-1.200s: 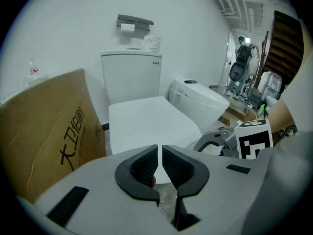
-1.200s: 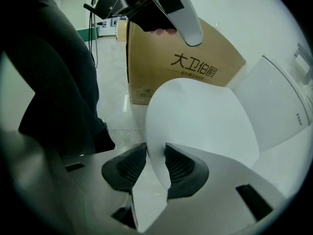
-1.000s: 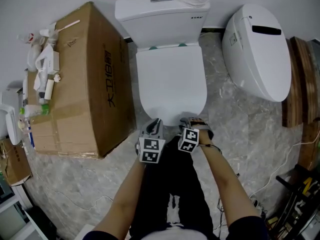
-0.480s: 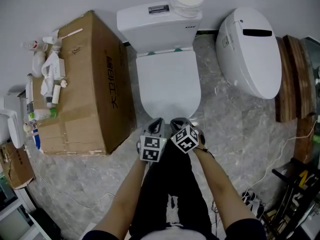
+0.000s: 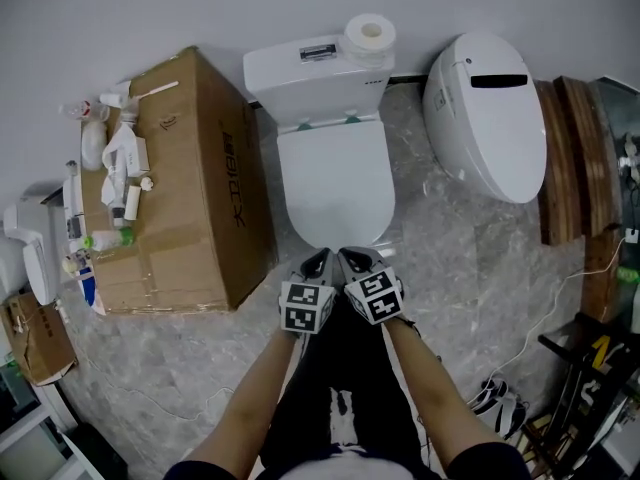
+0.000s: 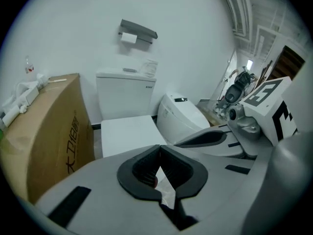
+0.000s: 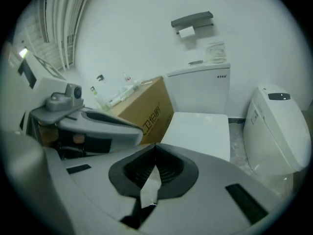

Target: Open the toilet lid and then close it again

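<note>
Under the head camera, the toilet lid (image 5: 335, 183) lay shut flat on the bowl, with the cistern (image 5: 312, 76) behind it against the far wall and a toilet-paper roll (image 5: 370, 35) standing on the cistern's right end. A cardboard box (image 5: 200, 208) strewn with small bottles stood just left of the toilet, and a second white toilet (image 5: 487, 118) lay on the marble floor (image 5: 470, 268) to the right. The left gripper (image 5: 318, 260) and right gripper (image 5: 352, 258) hung side by side at the lid's near edge, nearly touching each other; whether they touched the lid I couldn't tell.

From the left gripper view, its jaws had just been closing and met at the tips with nothing between them. The closed lid showed beyond, the box to its left, and a paper holder (image 6: 138, 29) was fixed high on the wall.

From the right gripper view, its jaws had likewise just closed, empty, tips together. The lid lay flat ahead, and the second toilet was at the right.
</note>
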Available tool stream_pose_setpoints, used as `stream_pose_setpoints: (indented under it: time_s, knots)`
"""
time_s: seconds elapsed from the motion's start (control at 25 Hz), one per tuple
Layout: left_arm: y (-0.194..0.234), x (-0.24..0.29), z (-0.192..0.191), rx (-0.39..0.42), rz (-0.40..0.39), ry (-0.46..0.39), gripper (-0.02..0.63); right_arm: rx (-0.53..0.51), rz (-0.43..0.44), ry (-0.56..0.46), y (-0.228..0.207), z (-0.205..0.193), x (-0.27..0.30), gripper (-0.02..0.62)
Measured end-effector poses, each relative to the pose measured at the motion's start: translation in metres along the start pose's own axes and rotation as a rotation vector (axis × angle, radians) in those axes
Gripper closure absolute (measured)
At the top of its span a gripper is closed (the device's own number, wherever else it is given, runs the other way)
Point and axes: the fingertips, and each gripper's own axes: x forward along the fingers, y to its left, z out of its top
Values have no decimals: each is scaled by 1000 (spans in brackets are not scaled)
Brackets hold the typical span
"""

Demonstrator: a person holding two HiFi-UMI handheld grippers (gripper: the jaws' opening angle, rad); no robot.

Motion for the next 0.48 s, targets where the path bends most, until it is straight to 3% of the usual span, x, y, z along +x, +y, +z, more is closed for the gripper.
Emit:
stream_pose_setpoints:
  time_s: [0.48]
  knots:
    - [-3, -37, 43, -34, 32, -110, 598, -15, -7, -113, 13, 47, -37, 589]
